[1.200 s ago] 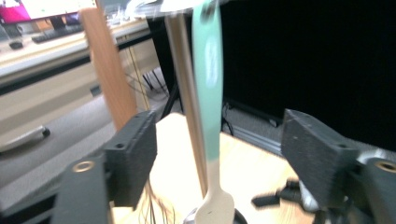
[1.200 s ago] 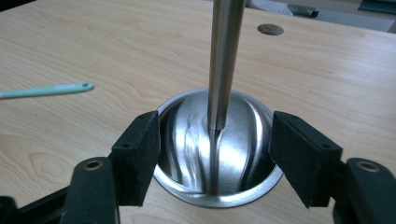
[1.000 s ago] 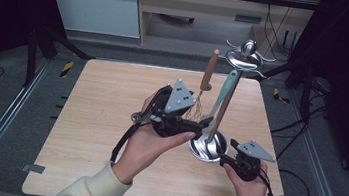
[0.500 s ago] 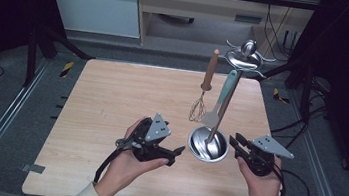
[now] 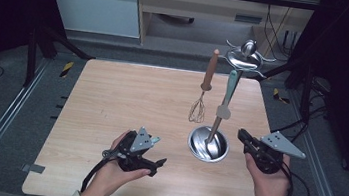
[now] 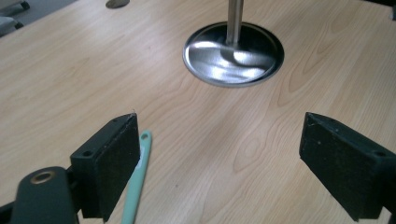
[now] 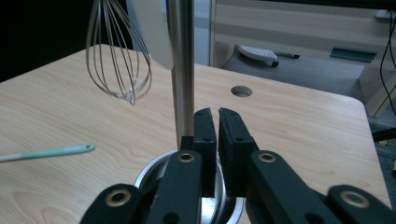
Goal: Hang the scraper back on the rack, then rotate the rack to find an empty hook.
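A mint-green utensil handle (image 6: 136,186) is lying flat on the wooden table (image 5: 111,100), touching the left gripper (image 6: 229,168) at one of its wide-spread jaws. The right gripper (image 7: 217,122), jaws nearly together and empty, is hovering beside the steel stand's base (image 5: 208,143).

In the left gripper view the teal handle (image 6: 137,183) runs off the bottom edge beside the near jaw, so its working end cannot be told, and the stand's steel post (image 6: 234,18) is cut by the top edge. In the right gripper view the whisk (image 7: 122,56) loses its handle at the top edge. There the closed jaws hide much of the round base (image 7: 154,175).
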A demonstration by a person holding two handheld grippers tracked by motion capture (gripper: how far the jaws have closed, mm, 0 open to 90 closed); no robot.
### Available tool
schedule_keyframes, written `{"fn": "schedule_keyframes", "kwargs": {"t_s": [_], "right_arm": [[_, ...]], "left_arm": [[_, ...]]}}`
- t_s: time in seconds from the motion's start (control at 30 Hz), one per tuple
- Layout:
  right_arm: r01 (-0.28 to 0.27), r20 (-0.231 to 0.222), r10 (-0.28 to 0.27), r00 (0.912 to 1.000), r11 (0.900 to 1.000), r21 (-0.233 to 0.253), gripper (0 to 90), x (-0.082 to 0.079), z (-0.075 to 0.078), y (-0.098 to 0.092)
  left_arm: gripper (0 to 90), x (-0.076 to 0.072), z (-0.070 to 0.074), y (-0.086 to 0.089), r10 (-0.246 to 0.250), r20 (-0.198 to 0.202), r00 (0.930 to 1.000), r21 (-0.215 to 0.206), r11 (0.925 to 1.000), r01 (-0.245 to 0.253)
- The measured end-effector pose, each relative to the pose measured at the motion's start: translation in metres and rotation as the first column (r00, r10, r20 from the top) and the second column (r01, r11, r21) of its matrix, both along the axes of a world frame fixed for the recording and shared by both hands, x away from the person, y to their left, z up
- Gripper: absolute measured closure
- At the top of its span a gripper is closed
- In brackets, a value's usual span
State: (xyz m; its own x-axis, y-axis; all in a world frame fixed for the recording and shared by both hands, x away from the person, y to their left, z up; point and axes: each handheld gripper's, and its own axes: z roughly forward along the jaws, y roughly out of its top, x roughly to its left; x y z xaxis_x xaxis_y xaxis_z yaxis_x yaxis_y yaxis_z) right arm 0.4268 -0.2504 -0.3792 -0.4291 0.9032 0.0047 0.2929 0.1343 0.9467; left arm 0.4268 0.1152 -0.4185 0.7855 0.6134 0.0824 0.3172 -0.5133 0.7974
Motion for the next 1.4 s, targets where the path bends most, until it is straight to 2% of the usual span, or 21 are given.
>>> {"fn": "schedule_keyframes", "kwargs": {"t_s": [0.1,0.27,0.37,0.43,0.5,0.67,0.83,1.1,1.4], "right_arm": [[-0.003,0.021,0.003,0.9998,1.0,0.01,90.0,-0.002,0.012,-0.001],[-0.015,0.067,0.013,0.9977,0.999,0.033,90.0,-0.004,0.041,-0.003],[-0.018,0.093,0.015,0.9956,0.999,0.041,90.0,-0.004,0.059,-0.004],[-0.021,0.102,0.017,0.9946,0.999,0.042,90.0,-0.003,0.069,-0.005],[-0.026,0.11,0.022,0.9937,0.999,0.034,90.0,-0.002,0.078,-0.004],[-0.046,0.136,0.041,0.9898,0.999,0.029,90.0,0.001,0.095,-0.001],[-0.06,0.167,0.049,0.9848,0.997,0.057,90.0,0.004,0.107,0.001],[-0.068,0.219,0.043,0.9749,0.992,0.109,90.0,0.007,0.127,-0.002],[-0.071,0.263,0.035,0.9642,0.989,0.13,90.0,0.009,0.15,-0.01]], "left_arm": [[12.0,-0.002,-0.013,0.009,0.009,0.0,1.0,0.015,0.9999,-0.009],[10.5,-0.003,-0.033,0.022,0.019,-0.021,0.9996,0.01,0.9998,-0.019],[8.8,-0.004,-0.039,0.026,0.007,-0.014,0.9999,0.039,0.9992,-0.006],[7.6,-0.007,-0.041,0.029,0.0,0.012,0.9999,0.059,0.9983,0.0],[7.5,-0.01,-0.045,0.034,0.003,0.023,0.9997,0.058,0.9983,-0.004],[7.1,-0.013,-0.056,0.039,0.015,-0.008,0.9999,0.055,0.9984,-0.015],[6.8,-0.018,-0.058,0.038,0.007,0.003,1.0,0.056,0.9984,-0.007],[6.6,-0.021,-0.058,0.042,0.01,-0.003,0.9999,0.044,0.999,-0.01],[6.7,-0.022,-0.057,0.041,0.004,0.0,1.0,0.04,0.9992,-0.004]]}}
